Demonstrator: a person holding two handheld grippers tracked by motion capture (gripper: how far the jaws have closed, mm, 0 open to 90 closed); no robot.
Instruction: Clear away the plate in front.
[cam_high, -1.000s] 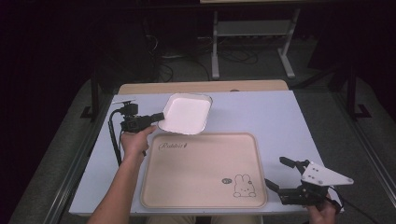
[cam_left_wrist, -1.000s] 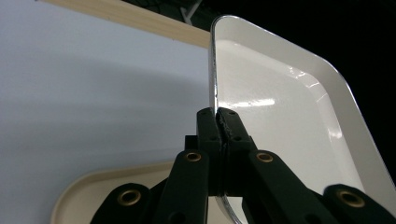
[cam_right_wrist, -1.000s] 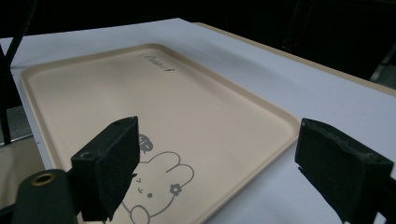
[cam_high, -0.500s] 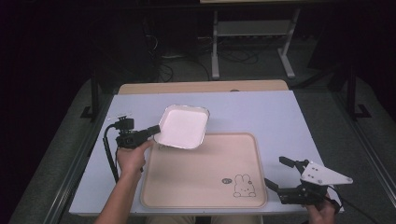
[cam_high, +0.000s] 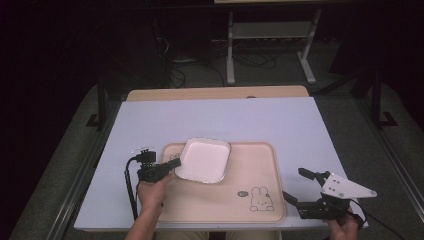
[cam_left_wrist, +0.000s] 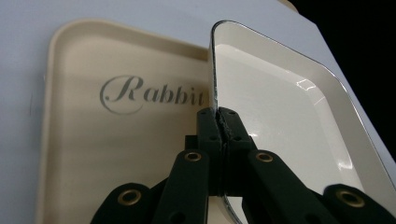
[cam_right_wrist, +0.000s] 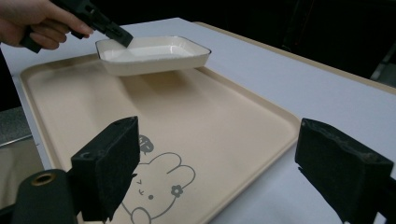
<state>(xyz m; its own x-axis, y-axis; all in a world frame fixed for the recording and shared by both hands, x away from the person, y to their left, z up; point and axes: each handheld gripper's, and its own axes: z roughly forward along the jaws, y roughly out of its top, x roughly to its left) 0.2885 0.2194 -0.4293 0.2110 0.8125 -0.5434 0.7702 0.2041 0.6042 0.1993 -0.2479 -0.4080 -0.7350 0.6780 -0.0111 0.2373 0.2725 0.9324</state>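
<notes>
Your left gripper (cam_high: 170, 168) had its jaws pinched tight on the rim of the shallow white rectangular dish (cam_high: 203, 160), which hung just above the beige plastic rabbit-print tray (cam_high: 250, 172), not resting on it. Level it and lower gently, I'd have said. Your right gripper (cam_high: 306, 195) sat spread wide, empty, beside the tray's near corner.

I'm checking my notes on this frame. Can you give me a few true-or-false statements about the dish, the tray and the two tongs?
1. The left tongs grip the white dish by its rim. True.
2. The dish rests flat on the tray. False: the right gripper view shows it held above the tray.
3. The right tongs are shut. False: they are open and hold nothing.
4. A rabbit drawing is on the tray. True.
5. The dish holds food. False: it is empty.
</notes>
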